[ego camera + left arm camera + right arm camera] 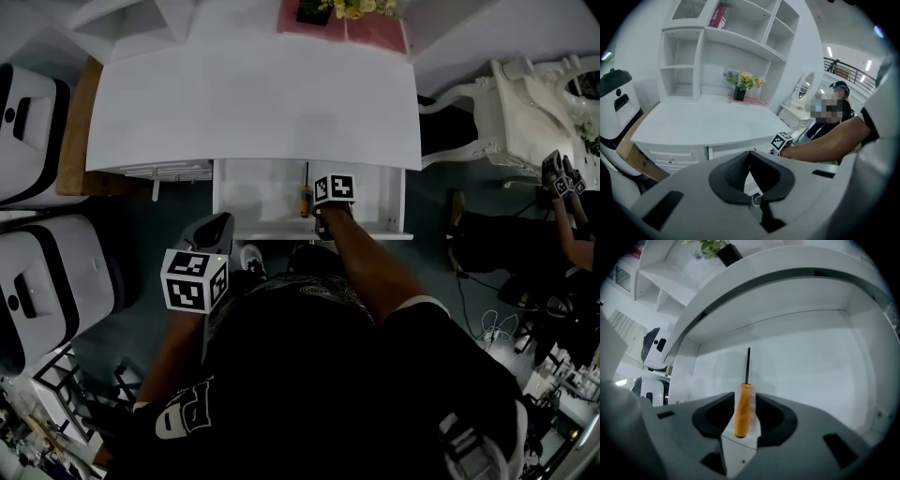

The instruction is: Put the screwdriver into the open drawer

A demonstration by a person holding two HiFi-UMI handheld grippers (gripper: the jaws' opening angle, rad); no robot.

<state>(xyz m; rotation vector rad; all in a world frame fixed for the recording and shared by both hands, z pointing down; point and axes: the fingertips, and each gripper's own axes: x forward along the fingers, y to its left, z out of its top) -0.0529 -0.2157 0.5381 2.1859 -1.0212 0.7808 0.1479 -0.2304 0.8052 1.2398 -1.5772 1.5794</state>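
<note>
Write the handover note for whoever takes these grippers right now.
Left gripper: shut, empty, away from the work.
Right gripper: open inside the drawer, jaws either side of the screwdriver handle, not pressing on it.
Screwdriver: lies in the drawer, shaft pointing toward the back.
Done: screwdriver is in the drawer.
Left: lift the right gripper clear.

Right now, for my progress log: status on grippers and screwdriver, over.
Right gripper open, screwdriver loose between jaws, lying in drawer. Left gripper shut, empty. Nothing in the way.
</note>
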